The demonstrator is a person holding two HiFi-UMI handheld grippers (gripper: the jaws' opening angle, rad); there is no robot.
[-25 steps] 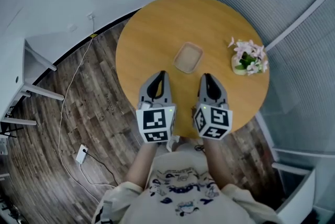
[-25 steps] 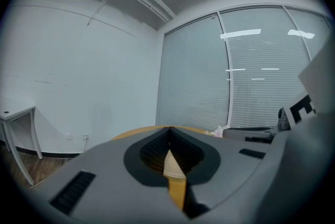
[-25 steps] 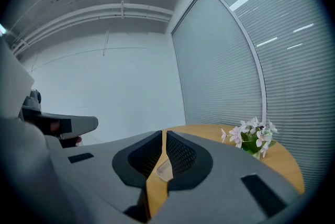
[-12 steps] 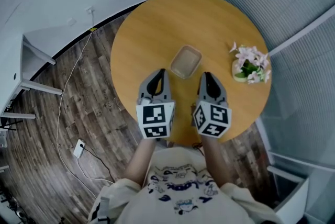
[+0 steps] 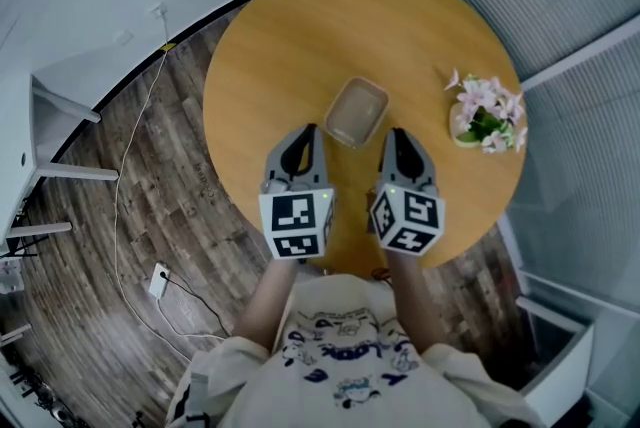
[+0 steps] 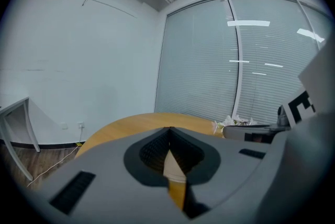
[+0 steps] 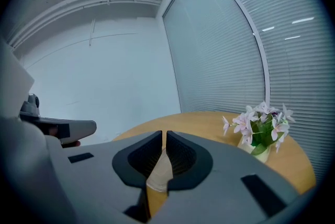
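A shallow beige tray lies near the middle of the round wooden table. My left gripper hovers over the table's near edge, just left of and short of the tray, jaws shut on nothing. My right gripper is level with it, just right of the tray, jaws closed to a hairline slit and empty. In both gripper views the tray shows as a pale patch behind the jaws. A small pot of pink flowers stands at the table's right edge.
Dark wood plank floor surrounds the table. A white cable with a power adapter trails across the floor at the left. White desk legs stand at the far left. Glass walls with blinds curve round the right side.
Both grippers have edged forward, so their tips are nearer the tray. The gripper views now show more of the tabletop. Both jaws stayed shut.
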